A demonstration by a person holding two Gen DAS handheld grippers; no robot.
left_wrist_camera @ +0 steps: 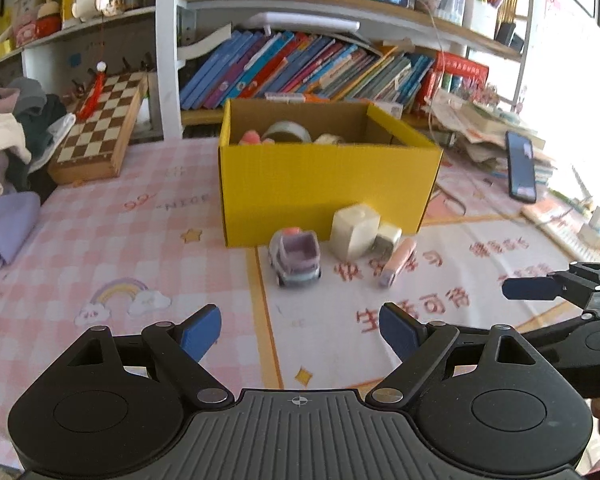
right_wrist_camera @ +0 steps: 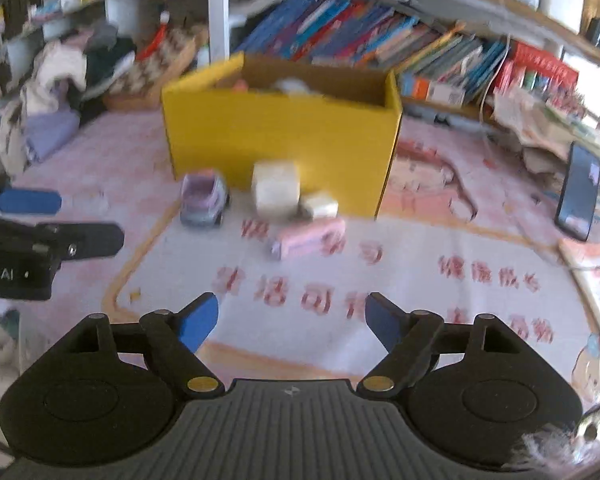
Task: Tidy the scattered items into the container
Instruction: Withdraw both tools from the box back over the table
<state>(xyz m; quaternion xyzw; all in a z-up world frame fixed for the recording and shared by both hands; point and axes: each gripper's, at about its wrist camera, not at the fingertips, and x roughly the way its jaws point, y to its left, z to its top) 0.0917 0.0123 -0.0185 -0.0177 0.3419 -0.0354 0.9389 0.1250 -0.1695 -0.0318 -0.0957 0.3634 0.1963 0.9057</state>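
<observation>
A yellow cardboard box (left_wrist_camera: 324, 184) (right_wrist_camera: 280, 136) stands open on the table with tape rolls (left_wrist_camera: 286, 132) and a pink item inside. In front of it lie a purple toy car (left_wrist_camera: 296, 258) (right_wrist_camera: 202, 200), a large cream block (left_wrist_camera: 354, 232) (right_wrist_camera: 275, 194), a small cream block (left_wrist_camera: 386, 240) (right_wrist_camera: 320, 205) and a pink tube (left_wrist_camera: 398, 262) (right_wrist_camera: 306, 238). My left gripper (left_wrist_camera: 300, 332) is open and empty, short of the toy car. My right gripper (right_wrist_camera: 292, 322) is open and empty, short of the pink tube. Each gripper shows in the other's view: the right one (left_wrist_camera: 532, 288), the left one (right_wrist_camera: 28, 202).
A chessboard box (left_wrist_camera: 100, 132) and a pile of clothes (left_wrist_camera: 8, 148) sit at the left. A phone (left_wrist_camera: 521, 166) (right_wrist_camera: 578, 196) leans on stacked papers at the right. Bookshelves (left_wrist_camera: 300, 68) stand behind the box. The table carries a pink checked cloth (left_wrist_camera: 120, 240).
</observation>
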